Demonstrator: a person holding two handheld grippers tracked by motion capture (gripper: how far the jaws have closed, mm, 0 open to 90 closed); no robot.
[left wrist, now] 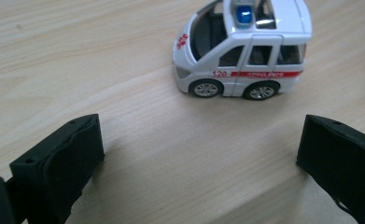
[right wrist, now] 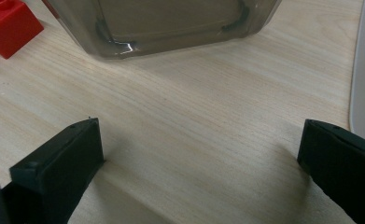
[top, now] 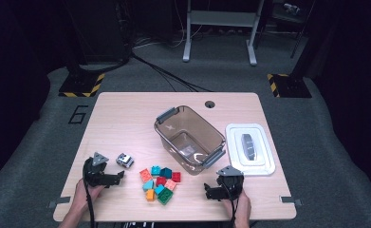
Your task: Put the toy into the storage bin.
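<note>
Wide-apart jaws of the left gripper (left wrist: pixel 199 154) face a toy ambulance (left wrist: pixel 243 49) marked "120".

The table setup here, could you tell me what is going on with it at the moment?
A person holds a gripper in each hand at the near edge of the table. The left gripper is open and faces a toy ambulance just ahead of it, not touching. The right gripper is open too, holding nothing, near the brown bin. A pile of coloured blocks lies between them, and the white lid rests beside the bin.
</note>
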